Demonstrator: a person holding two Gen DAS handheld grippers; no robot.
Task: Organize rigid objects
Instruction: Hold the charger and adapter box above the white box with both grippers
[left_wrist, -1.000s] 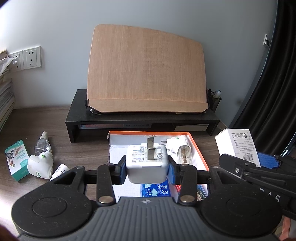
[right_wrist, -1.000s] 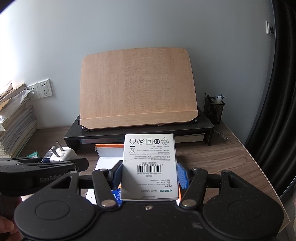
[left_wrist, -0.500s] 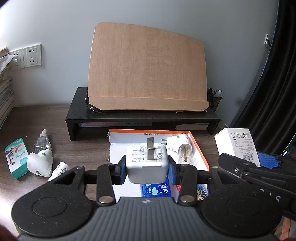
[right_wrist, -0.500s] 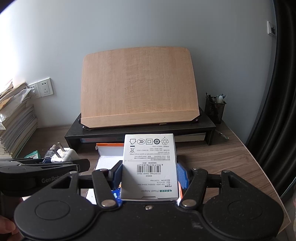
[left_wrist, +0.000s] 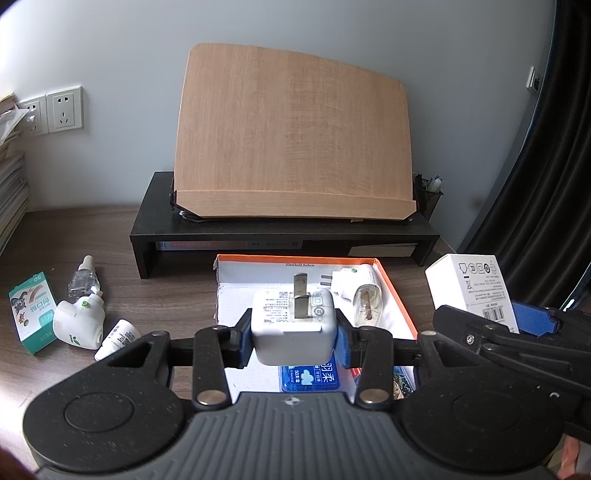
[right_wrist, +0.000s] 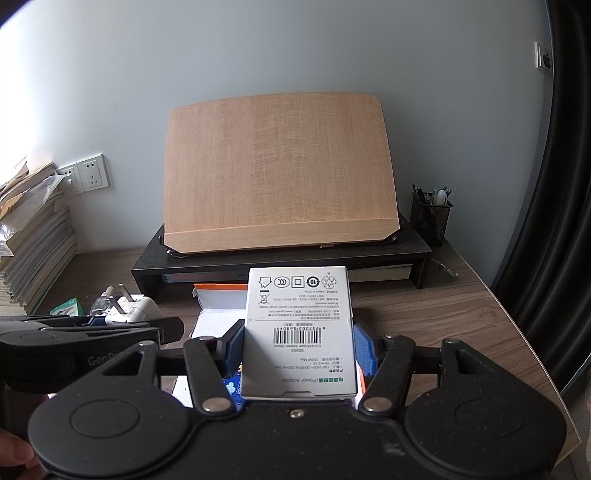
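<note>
wall (right_wrist: 258, 55): grey | desk (right_wrist: 461, 306): dark wood | curtain (right_wrist: 569, 184): black, right

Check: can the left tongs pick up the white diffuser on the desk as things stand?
Probably not yet: the left tongs are shut on the white charger. The white diffuser lies unobstructed off to their left, so unload first.

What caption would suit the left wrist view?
Left gripper holds a white charger above an orange-edged box; the right gripper grips a white carton alongside.
</note>
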